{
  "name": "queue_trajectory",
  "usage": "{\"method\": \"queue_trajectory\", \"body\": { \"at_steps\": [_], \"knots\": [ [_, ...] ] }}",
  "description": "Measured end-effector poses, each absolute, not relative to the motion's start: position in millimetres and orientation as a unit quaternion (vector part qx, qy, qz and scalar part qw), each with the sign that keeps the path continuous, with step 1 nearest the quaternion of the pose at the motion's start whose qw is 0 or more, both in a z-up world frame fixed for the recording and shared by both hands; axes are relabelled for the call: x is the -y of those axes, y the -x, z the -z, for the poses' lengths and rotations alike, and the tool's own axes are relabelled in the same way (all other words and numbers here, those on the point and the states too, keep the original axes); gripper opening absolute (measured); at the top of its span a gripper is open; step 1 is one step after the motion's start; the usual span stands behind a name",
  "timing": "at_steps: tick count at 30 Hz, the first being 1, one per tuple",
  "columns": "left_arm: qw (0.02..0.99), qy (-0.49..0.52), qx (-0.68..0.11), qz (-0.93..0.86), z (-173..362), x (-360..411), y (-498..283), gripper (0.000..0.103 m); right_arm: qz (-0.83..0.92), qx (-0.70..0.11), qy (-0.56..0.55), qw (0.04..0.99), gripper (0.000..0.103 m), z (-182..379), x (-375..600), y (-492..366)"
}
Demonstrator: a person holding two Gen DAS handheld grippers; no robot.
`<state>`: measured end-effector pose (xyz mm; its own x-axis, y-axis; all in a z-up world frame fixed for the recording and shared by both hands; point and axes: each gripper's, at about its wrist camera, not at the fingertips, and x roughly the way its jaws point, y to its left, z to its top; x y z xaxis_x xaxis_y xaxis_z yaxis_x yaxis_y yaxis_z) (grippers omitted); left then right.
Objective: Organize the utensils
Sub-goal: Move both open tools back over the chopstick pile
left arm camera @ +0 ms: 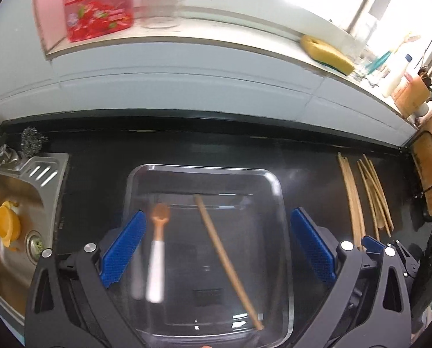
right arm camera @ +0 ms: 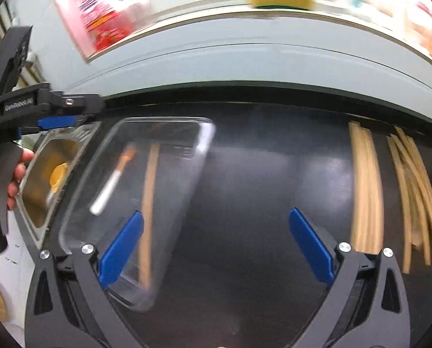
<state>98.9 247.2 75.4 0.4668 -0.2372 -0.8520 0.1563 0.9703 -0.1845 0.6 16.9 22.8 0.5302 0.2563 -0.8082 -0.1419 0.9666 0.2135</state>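
Two utensils are already placed in the tray (left arm camera: 204, 171): a spoon (left arm camera: 157, 249) and one chopstick (left arm camera: 224, 258), both lying between the spread jaws of the left gripper (left arm camera: 214, 249). Nothing is gripped. The right gripper (right arm camera: 214, 249) is likewise spread and empty over bare counter (right arm camera: 259, 159). The remaining chopsticks (right arm camera: 390, 191) are left unsorted, right of its right jaw. The right-wrist view is motion-blurred; an exact chopstick count cannot be made, and the tray's near edge is hidden behind the gripper bodies.
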Motion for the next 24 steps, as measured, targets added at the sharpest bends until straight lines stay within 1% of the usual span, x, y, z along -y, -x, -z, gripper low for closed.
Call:
{"method": "queue_trajectory", "body": {
  "at_steps": [8,11,14,20,24],
  "knots": [
    [0.856,0.012,-0.506,0.102,-72.6,-150.6,-81.0,0.097,-0.053,-0.484,-0.059,0.871,0.097,-8.7,137.1,21.0],
    [0.851,-0.011,-0.516,0.095,-61.8,-102.3,-74.1,0.097,-0.037,-0.485,-0.053,0.872,0.097,-7.2,196.2,20.9],
    [0.843,-0.012,-0.53,0.092,-47.3,-58.2,-70.8,0.097,-0.031,-0.484,-0.047,0.873,0.097,-5.8,249.6,17.4],
    [0.83,-0.036,-0.552,0.075,-23.8,11.4,-65.7,0.097,-0.03,-0.49,-0.041,0.87,0.097,0.2,312.7,10.3],
    [0.822,-0.058,-0.563,0.069,-14.8,35.6,-69.1,0.097,-0.026,-0.488,-0.038,0.872,0.097,4.4,339.6,3.7]
  ]
}}
